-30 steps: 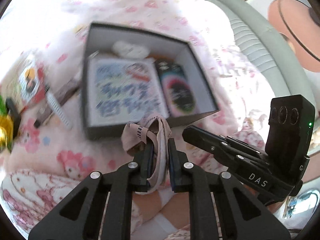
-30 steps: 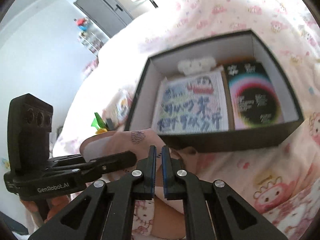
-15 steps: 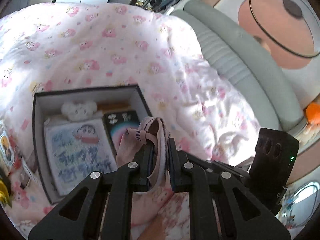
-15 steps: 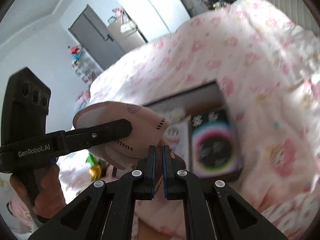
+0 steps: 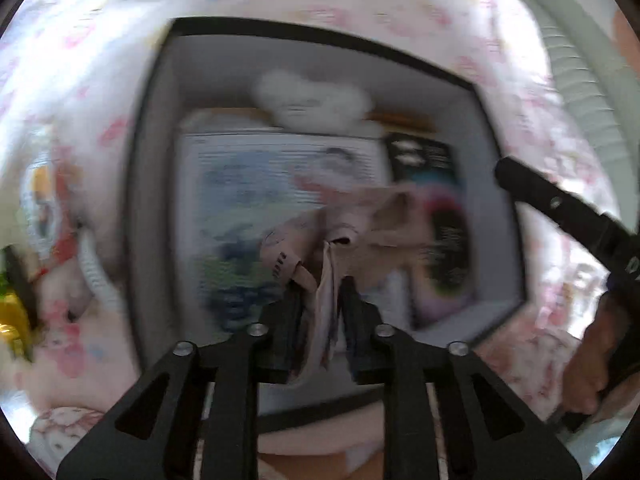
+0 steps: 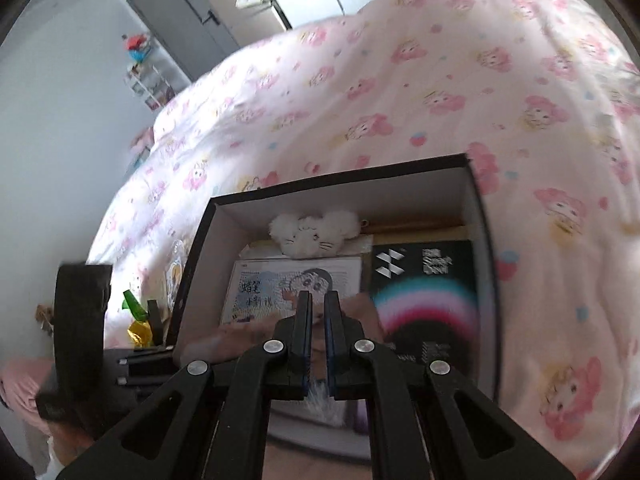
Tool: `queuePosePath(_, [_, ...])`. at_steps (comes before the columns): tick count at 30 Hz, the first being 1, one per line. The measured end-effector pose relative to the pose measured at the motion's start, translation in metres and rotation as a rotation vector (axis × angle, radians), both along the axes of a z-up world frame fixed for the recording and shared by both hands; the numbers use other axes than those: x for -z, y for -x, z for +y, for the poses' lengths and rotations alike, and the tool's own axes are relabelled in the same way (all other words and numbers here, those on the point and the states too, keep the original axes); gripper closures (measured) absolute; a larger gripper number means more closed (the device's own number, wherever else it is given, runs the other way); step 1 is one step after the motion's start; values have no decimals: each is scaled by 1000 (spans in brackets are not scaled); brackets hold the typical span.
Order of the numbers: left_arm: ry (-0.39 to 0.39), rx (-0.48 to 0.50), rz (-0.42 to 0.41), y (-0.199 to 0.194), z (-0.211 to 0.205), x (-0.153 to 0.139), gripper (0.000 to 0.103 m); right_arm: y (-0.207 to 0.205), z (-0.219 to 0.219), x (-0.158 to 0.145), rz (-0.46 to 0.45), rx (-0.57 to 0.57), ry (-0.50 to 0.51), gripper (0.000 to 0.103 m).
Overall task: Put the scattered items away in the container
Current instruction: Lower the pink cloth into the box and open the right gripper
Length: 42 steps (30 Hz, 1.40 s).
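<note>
While the left gripper (image 5: 322,300) hangs steeply over the black-walled, white-lined cardboard box (image 5: 148,184) on the pink cartoon-print bed quilt (image 6: 400,92), its jaws are opening, the pads drawing off the fabric between them.

Item: pale pink fabric face mask with ear loops (image 5: 332,232). Location: above the box interior, over the illustrated comic booklet (image 5: 256,184) and the black card with rainbow arc (image 6: 428,300). Held there, by judgement, so that release drops it inside. Orientation: one thin edge hangs between the fingers; the crumpled body spreads roughly side to side in the left view; blur hides finer detail.

Right gripper (image 6: 316,324): clenched, nothing visibly clamped, aimed into the box.

Also stowed: white fluffy plush mouse face (image 6: 314,232), against the far wall.
</note>
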State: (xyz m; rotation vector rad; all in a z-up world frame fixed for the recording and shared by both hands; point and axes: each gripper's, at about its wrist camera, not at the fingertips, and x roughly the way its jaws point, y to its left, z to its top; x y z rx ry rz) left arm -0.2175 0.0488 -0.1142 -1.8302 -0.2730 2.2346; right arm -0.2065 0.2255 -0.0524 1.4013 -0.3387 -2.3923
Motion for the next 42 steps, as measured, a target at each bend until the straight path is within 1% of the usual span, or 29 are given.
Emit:
queuePosePath(1, [37,-25,1,3,-4,2,73,6,-7,3,-3,-20,-22,99])
queuePosePath(2, [48,-39,8,5,-8,2,73,14,-16,8,-15,-38,-60,99])
queuePosePath(4, [22,-47,42,7,-13,-5,71,23,-27,20,-34,-73,-92,99])
queuePosePath(5, [14,-52,60,7,-14,-9,71,22,-27,23,-44,-77,-91,99])
queuePosePath(8, [19,-55,130,8,-14,-19,71,20,-26,41,-99,-86,-41,99])
queuePosePath(9, [20,-53,147,9,-13,-21,71,20,-25,46,-120,-85,-33,99])
queuePosePath(11, [6,-37,162,16,-9,-21,71,22,-23,50,-130,-81,-37,99])
queuePosePath(14, [-1,-24,138,31,-1,-11,71,33,-18,55,-139,-61,-47,99])
queuePosePath(16, [32,-36,101,40,5,-2,72,41,-17,64,-165,-50,-52,99])
queuePosePath(19, [57,-56,62,51,8,12,72,45,-25,77,-223,-100,-52,99])
queuePosePath(21, [53,-66,34,53,9,20,72,45,-30,84,-242,-116,-84,99])
queuePosePath(23, [50,-62,7,52,12,28,72,43,-31,89,-256,-125,-100,98])
queuePosePath(26, [51,-35,0,43,16,30,72,37,-27,89,-279,-131,-89,98])
queuePosePath(29, [15,-4,-29,33,16,30,71,23,-20,90,-315,-147,-53,97])
queuePosePath(31, [-7,25,-32,24,16,27,71,10,-14,89,-336,-138,-38,97])
queuePosePath(33, [-9,37,-1,16,13,18,71,-3,-10,79,-313,-138,-21,97])
queuePosePath(35, [-19,17,52,8,5,1,71,-10,-5,66,-266,-128,-4,97])
queuePosePath(36, [-26,4,74,5,1,-7,71,-13,-1,57,-230,-105,-5,97])
queuePosePath(37, [-34,-14,86,3,-4,-13,71,-13,0,54,-214,-93,-10,97])
queuePosePath(38, [-30,-26,81,2,-7,-14,71,-12,3,51,-196,-77,-20,97])
queuePosePath(40, [9,-15,50,1,-4,-14,70,-9,5,53,-181,-54,-39,97])
queuePosePath(42, [13,2,43,-3,-3,-11,70,-7,5,60,-216,-56,-31,97])
